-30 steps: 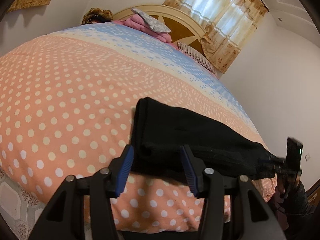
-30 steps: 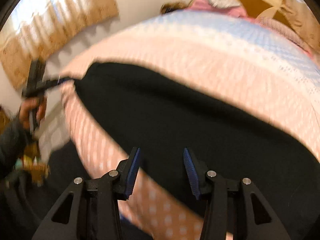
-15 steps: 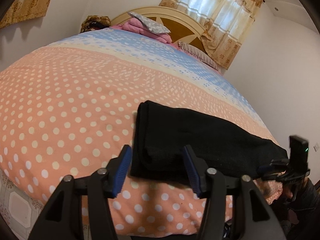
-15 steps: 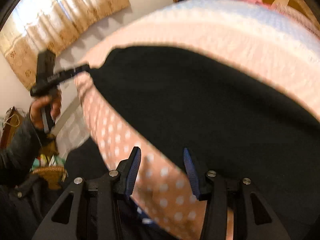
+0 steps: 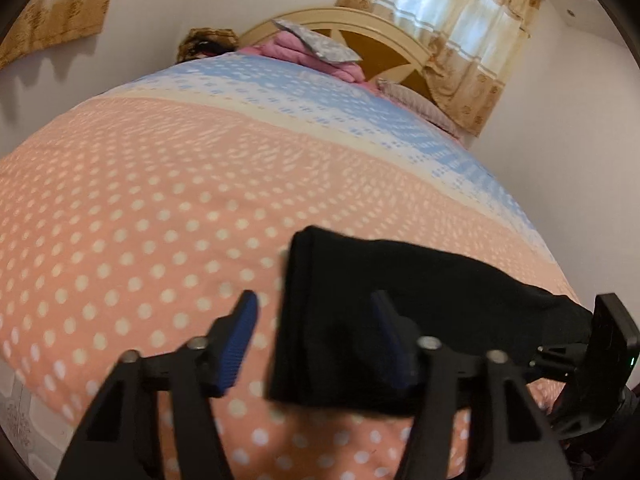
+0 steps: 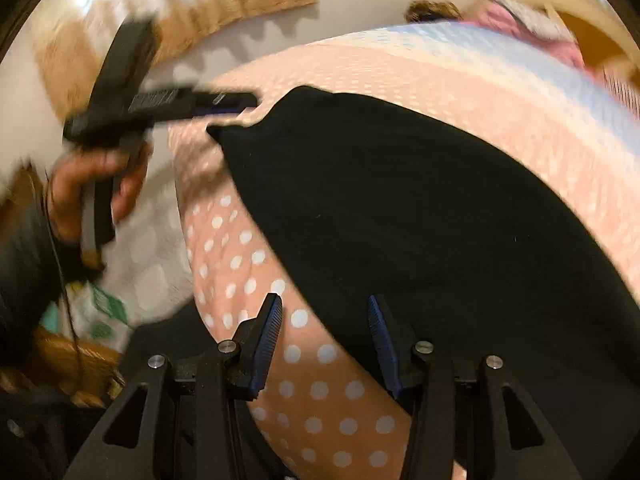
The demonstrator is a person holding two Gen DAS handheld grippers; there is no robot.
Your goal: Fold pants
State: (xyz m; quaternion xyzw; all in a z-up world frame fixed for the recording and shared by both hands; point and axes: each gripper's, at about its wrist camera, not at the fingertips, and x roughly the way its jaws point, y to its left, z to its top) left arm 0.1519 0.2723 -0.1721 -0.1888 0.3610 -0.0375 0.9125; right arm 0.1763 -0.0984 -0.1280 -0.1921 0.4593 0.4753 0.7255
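On the bedspread [image 5: 120,208], black pants [image 5: 400,300] blurred, left tool [image 5: 316,336] closing unclamped, right tool [image 6: 324,332] agape.

Daylight enters through curtained window [image 5: 452,8], even and soft. Fisheye bends edges; dark vignette corners. Left wrist view mildly blurred; right wrist view heavily motion-smeared, window glare upper left.

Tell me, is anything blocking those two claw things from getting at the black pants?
Nothing visible. The black pants lie bare on the dotted bedspread; the left gripper and right gripper both hang open over their near edge.
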